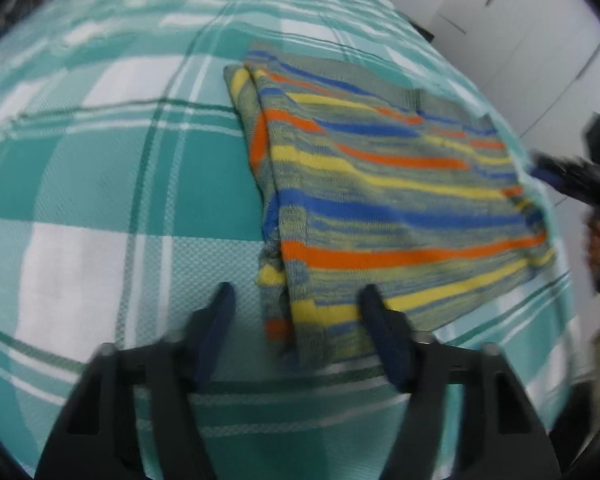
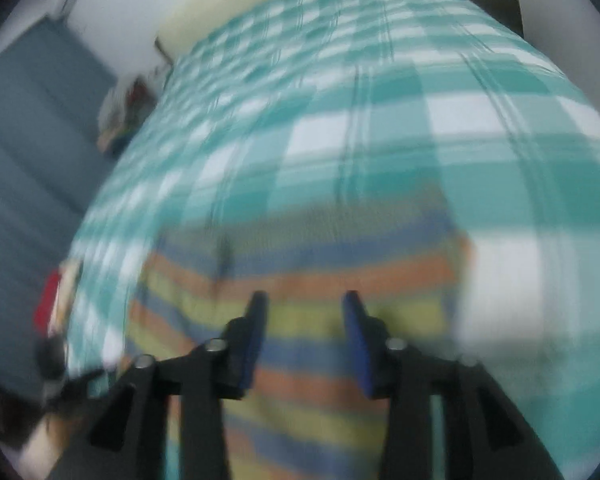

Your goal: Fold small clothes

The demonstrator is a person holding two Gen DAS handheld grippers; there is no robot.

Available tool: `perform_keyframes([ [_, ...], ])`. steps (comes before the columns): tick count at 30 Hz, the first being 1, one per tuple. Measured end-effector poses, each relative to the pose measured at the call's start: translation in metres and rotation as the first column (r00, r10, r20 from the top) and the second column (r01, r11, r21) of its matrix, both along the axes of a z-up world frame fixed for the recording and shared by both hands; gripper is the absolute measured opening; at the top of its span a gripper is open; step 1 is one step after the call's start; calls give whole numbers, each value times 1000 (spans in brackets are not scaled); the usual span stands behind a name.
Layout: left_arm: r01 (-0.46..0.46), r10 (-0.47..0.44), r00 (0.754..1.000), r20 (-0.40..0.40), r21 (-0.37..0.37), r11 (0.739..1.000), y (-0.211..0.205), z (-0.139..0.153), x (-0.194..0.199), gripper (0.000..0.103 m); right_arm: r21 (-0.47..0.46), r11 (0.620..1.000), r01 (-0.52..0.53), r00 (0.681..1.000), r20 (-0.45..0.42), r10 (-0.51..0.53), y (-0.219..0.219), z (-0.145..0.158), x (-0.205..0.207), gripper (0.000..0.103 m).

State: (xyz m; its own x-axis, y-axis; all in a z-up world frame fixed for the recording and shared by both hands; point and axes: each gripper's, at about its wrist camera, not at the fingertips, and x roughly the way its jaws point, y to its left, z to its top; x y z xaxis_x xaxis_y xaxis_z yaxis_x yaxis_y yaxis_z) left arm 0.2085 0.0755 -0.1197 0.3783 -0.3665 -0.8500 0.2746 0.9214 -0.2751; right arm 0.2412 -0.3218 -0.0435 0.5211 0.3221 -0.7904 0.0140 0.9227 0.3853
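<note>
A small knitted garment (image 1: 380, 200) with orange, yellow and blue stripes lies folded flat on the bed. My left gripper (image 1: 296, 300) is open and empty, just above the garment's near left corner. In the left wrist view the right gripper (image 1: 572, 180) shows at the garment's far right edge. In the right wrist view, which is blurred, my right gripper (image 2: 304, 300) is open and empty above the striped garment (image 2: 300, 280).
The bed is covered with a teal and white checked sheet (image 1: 100, 160). White wardrobe doors (image 1: 520, 32) stand beyond the bed. A blue-grey surface (image 2: 32, 140) and some red and dark items (image 2: 52, 308) lie beside the bed.
</note>
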Motion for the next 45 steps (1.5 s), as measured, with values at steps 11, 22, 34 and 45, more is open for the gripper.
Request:
perform_keyframes([
  [11,75,-75,997,-15,30,997,1,13,-9,4,84,996,36,992,-127,-26,-44,-70,-122,8],
  [22,9,-14,997,73,60,998,11,30,-19,36,-16,997,70,993,-91,-71,-38,-61,-119,40],
  [34,210,-230,958,174,126,970,-96,3,-35,62,-111,968,-227,965,112,239,73,-47,-91,40],
  [45,380,-418,879,228,193,905,-137,49,-88,68,-39,981,-189,982,-5,189,26,-31,-107,51],
])
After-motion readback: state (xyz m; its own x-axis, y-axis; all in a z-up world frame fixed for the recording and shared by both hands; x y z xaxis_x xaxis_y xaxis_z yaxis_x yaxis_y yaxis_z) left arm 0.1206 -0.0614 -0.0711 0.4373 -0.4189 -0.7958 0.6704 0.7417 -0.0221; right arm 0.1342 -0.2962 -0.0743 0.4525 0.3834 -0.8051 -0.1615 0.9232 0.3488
